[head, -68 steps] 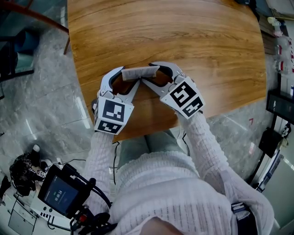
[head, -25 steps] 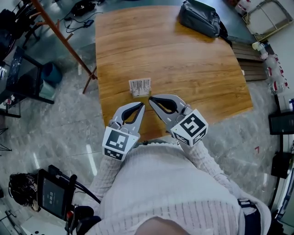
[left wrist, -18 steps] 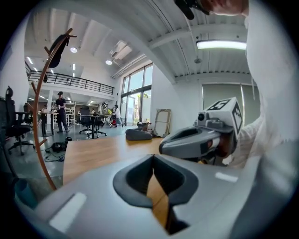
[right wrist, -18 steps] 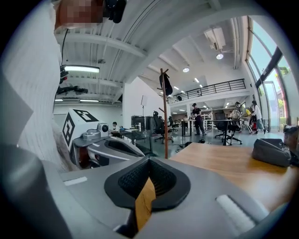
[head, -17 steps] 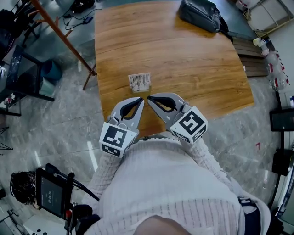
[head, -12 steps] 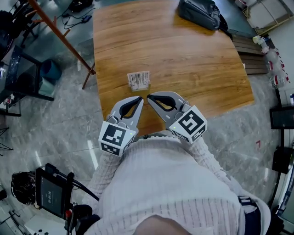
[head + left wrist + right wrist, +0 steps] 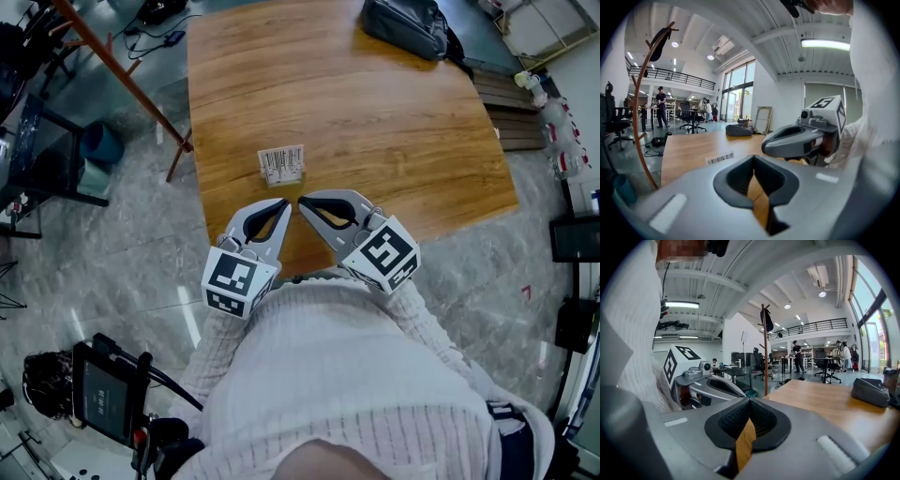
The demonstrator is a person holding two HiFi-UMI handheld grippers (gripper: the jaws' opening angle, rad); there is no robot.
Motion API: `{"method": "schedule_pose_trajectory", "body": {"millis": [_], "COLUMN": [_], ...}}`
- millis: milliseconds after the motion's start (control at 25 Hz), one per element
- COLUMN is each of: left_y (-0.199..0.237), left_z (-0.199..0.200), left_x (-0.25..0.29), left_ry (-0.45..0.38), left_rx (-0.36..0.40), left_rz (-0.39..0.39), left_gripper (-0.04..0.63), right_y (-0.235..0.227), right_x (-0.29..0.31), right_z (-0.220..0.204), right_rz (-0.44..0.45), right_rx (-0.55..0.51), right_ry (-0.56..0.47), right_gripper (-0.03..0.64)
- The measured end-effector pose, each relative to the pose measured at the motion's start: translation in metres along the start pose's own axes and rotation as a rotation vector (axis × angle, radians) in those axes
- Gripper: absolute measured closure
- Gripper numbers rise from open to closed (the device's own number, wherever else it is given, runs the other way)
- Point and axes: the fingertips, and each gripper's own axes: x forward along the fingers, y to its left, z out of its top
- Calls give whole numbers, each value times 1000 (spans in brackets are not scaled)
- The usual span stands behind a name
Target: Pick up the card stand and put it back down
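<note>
The card stand (image 7: 281, 165), a small clear holder with a barcode card, stands on the wooden table (image 7: 375, 122) a short way beyond both grippers. In the left gripper view the card stand (image 7: 720, 158) shows just past the jaws, which are closed together with nothing between them. My left gripper (image 7: 284, 203) and right gripper (image 7: 302, 202) hang side by side over the table's near edge, tips almost meeting, both shut and empty. The right gripper view shows closed jaws, the left gripper (image 7: 705, 385) beside them and the table (image 7: 825, 406).
A dark bag (image 7: 405, 25) lies at the table's far right; the same bag (image 7: 738, 131) appears in the left gripper view and the bag (image 7: 872, 392) in the right. A wooden coat stand (image 7: 112, 70) rises left of the table. A device with a screen (image 7: 103, 398) sits on the floor.
Both grippers stay shut and nearly still near the table's edge. Well before, they held the card stand between them; it now stands free on the table.
</note>
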Motion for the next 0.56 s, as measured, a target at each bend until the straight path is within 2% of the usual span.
{"method": "schedule_pose_trajectory", "body": {"millis": [560], "left_y": [-4], "left_z": [-1], "left_x": [1], "left_ry": [7], "left_rx": [8], "left_rz": [-13], "left_gripper": [587], "right_y": [-4], "right_x": [-1], "right_z": [-4], "right_rz": [-7], "right_rx": [7], "right_ry": [18], "right_gripper": [617]}}
